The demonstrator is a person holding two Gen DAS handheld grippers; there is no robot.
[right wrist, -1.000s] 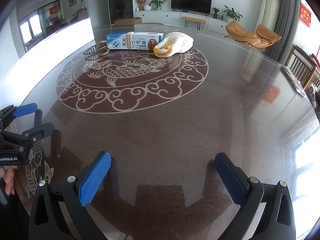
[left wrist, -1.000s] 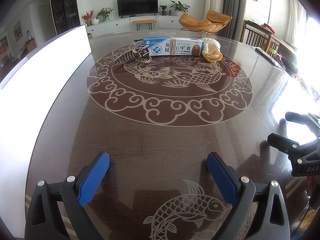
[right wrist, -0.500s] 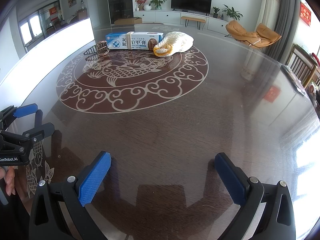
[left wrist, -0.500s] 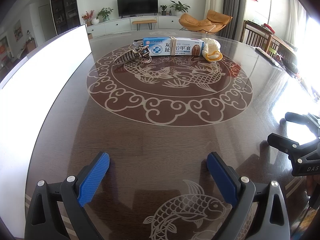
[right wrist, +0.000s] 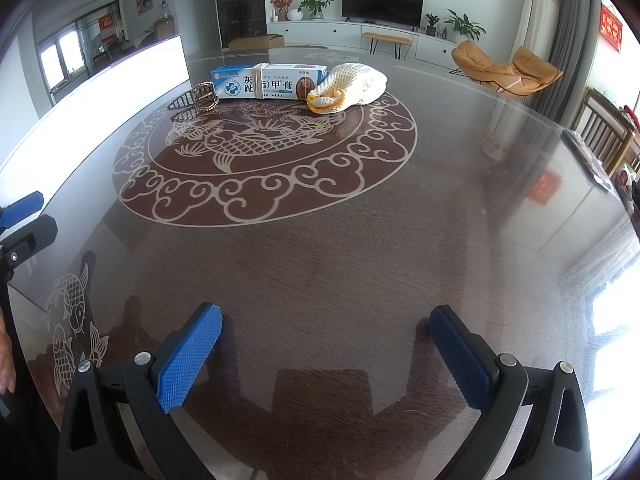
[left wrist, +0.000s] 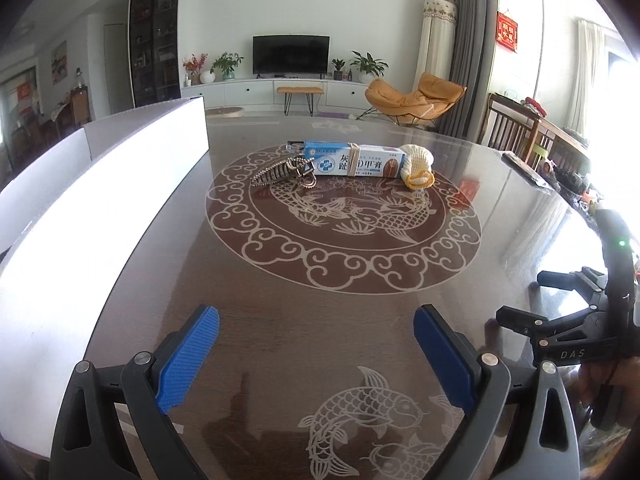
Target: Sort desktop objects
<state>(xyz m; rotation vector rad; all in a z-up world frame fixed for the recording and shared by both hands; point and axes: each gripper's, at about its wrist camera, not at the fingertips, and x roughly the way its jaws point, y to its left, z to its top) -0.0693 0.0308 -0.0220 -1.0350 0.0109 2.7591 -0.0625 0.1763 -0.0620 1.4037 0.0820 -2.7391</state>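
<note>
A blue-and-white ointment box (left wrist: 352,160) (right wrist: 268,82) lies at the far side of the round dark table. A metal hair clip (left wrist: 286,174) (right wrist: 196,98) lies at its left end. A cream knitted pouch with a yellow rim (left wrist: 418,164) (right wrist: 348,88) lies at its right end. My left gripper (left wrist: 316,332) is open and empty above the near table edge, far from the objects. My right gripper (right wrist: 326,332) is open and empty too, and it shows at the right of the left wrist view (left wrist: 556,300).
A long white box wall (left wrist: 100,184) (right wrist: 92,100) stands along the table's left side. A dark flat item (left wrist: 528,170) lies near the table's right rim. Chairs stand beyond the right edge.
Both grippers have lifted and tilted up slightly, so the objects sit lower in view. The right gripper has risen in the left wrist view. The objects have not moved.
</note>
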